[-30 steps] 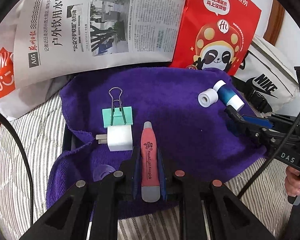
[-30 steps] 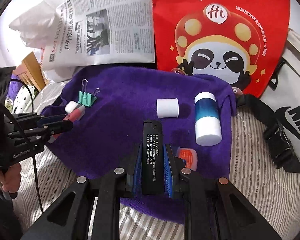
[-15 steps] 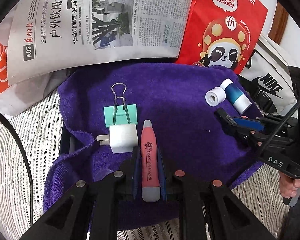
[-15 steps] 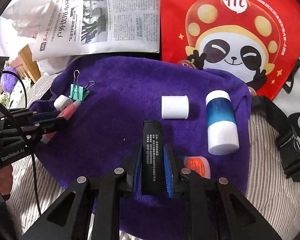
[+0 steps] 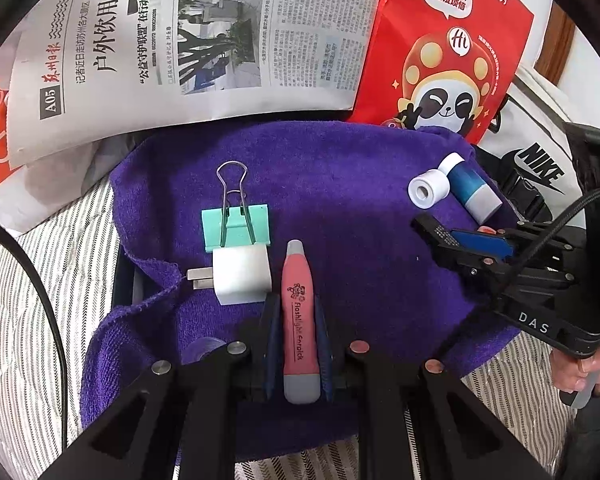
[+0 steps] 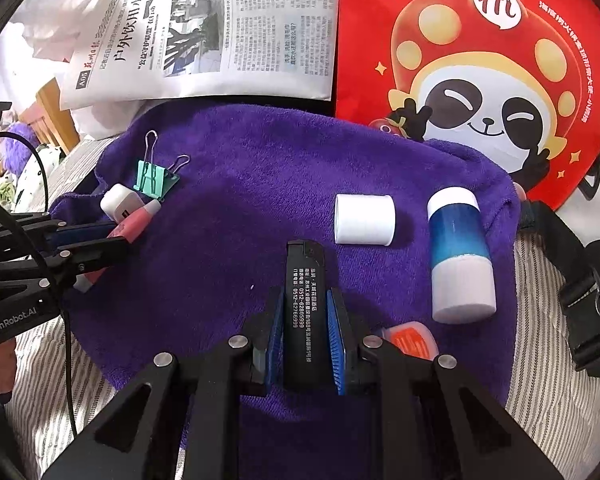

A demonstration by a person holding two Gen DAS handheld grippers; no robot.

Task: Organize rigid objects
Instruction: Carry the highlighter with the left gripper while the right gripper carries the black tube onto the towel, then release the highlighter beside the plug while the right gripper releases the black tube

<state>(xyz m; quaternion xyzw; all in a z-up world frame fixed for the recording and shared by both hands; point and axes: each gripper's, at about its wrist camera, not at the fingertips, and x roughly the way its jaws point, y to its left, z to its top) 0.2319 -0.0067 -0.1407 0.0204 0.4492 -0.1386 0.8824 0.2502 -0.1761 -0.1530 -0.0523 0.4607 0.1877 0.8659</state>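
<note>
On a purple towel [image 5: 340,168] my left gripper [image 5: 296,304] is shut on a pink earpick flashlight [image 5: 296,320], its tip just right of a white charger plug [image 5: 240,276] and a green binder clip [image 5: 236,226]. My right gripper [image 6: 305,296] is shut on a flat black bar with white print [image 6: 304,300], low over the towel [image 6: 240,160]. Ahead and to its right lie a white spool [image 6: 364,220] and a blue-and-white bottle [image 6: 458,252]. A small orange item [image 6: 410,340] sits beside its right finger. The left wrist view shows the right gripper [image 5: 452,240] below the spool [image 5: 428,191].
A newspaper [image 5: 180,40] and a red panda bag [image 5: 452,60] stand along the towel's far edge. A white Nike bag [image 5: 540,160] with a black strap and buckle [image 6: 588,320] lies at the right. Striped bedding [image 5: 40,280] surrounds the towel. A person's hand [image 5: 580,368] holds the right gripper's handle.
The right gripper, still holding the black bar, has moved a little left toward the towel's middle. The left gripper and the pink earpick have stayed put.
</note>
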